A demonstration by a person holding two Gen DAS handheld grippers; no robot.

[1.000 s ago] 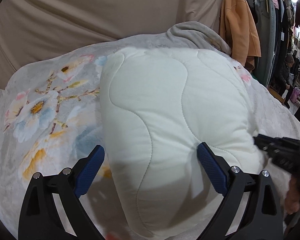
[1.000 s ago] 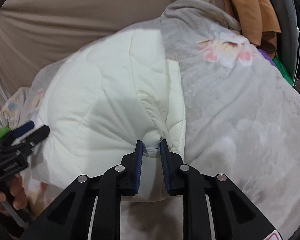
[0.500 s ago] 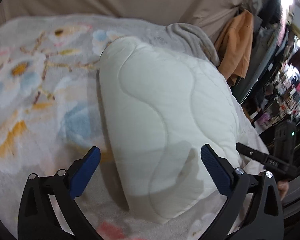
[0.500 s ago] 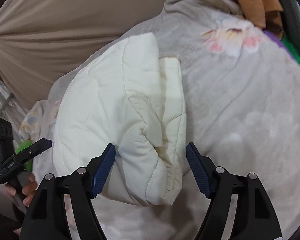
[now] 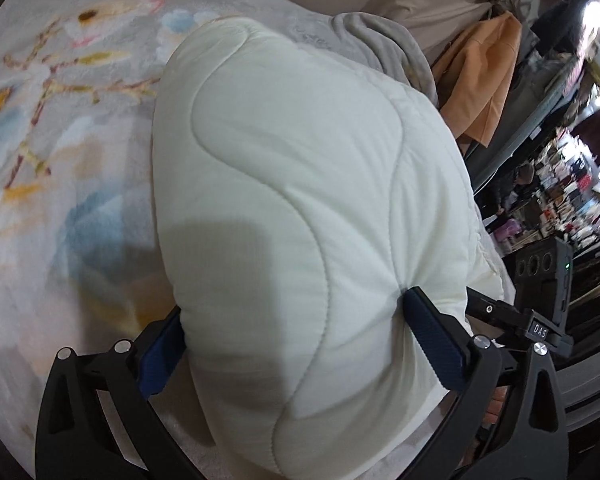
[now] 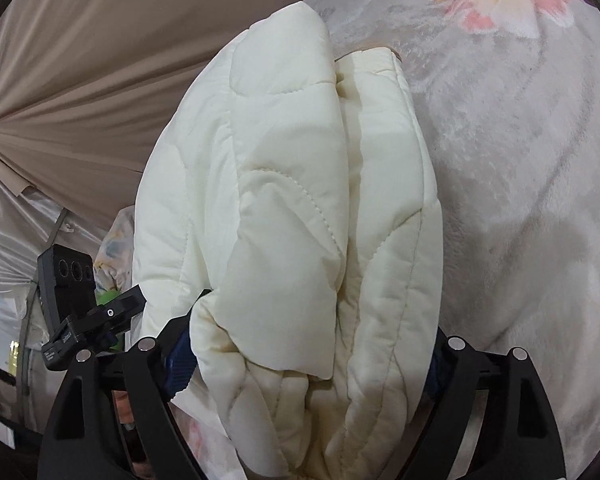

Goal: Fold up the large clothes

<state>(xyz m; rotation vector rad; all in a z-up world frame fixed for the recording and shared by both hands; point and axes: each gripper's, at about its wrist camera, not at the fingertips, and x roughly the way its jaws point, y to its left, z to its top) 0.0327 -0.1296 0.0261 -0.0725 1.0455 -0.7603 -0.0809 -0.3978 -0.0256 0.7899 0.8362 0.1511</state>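
A folded cream quilted jacket [image 5: 292, 208] lies on a grey floral blanket [image 5: 60, 128]. My left gripper [image 5: 296, 344] straddles the near end of the bundle, jaws wide, both blue pads [image 5: 432, 336] pressing its sides. In the right wrist view the same jacket [image 6: 300, 220] shows its stacked folded edges. My right gripper [image 6: 304, 364] also straddles the bundle with its jaws wide, the left pad [image 6: 180, 360] against the fabric and the right pad mostly hidden behind it. Each gripper shows in the other's view, at the edge.
A beige curtain [image 6: 80, 60] hangs behind the bed. An orange garment [image 5: 488, 76] and other clothes hang on a rack at the right. A grey throw [image 5: 384, 40] is bunched at the far edge of the blanket [image 6: 520, 160].
My right gripper let go of the jacket's pinched edge and opened wide. Both grippers then moved forward so the bundle now sits between their open jaws.
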